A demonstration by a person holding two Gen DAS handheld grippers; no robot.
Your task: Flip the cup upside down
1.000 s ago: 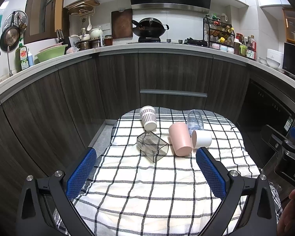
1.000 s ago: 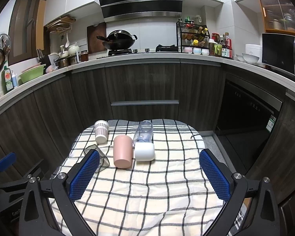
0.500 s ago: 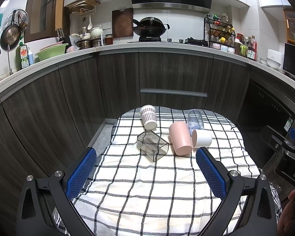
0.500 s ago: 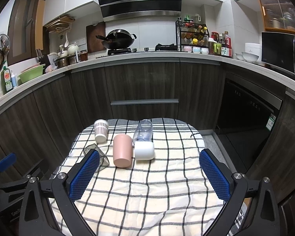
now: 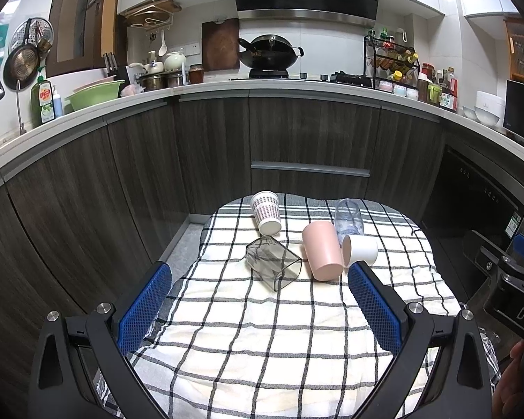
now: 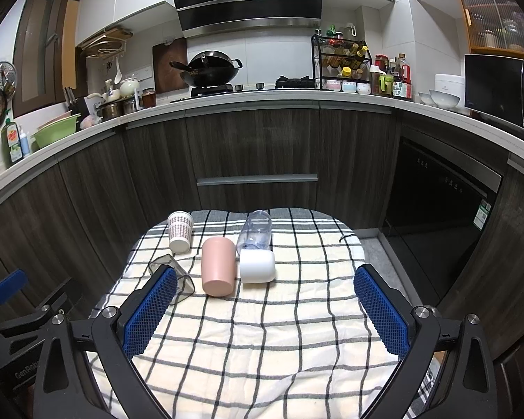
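Both grippers, left (image 5: 258,300) & right (image 6: 265,307), fingers spread wide, empty, near edge of table (image 6: 262,349). Pink cup (image 6: 218,265) lies mid-cloth, touching white cup (image 6: 256,266). Risk: grabbing pink nudges neighbours, sets them rolling.

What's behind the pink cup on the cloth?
Behind the pink cup lies a clear bottle, next to a white cup on its side. The pink and white cups hide the bottle's near end, so contact cannot be judged.
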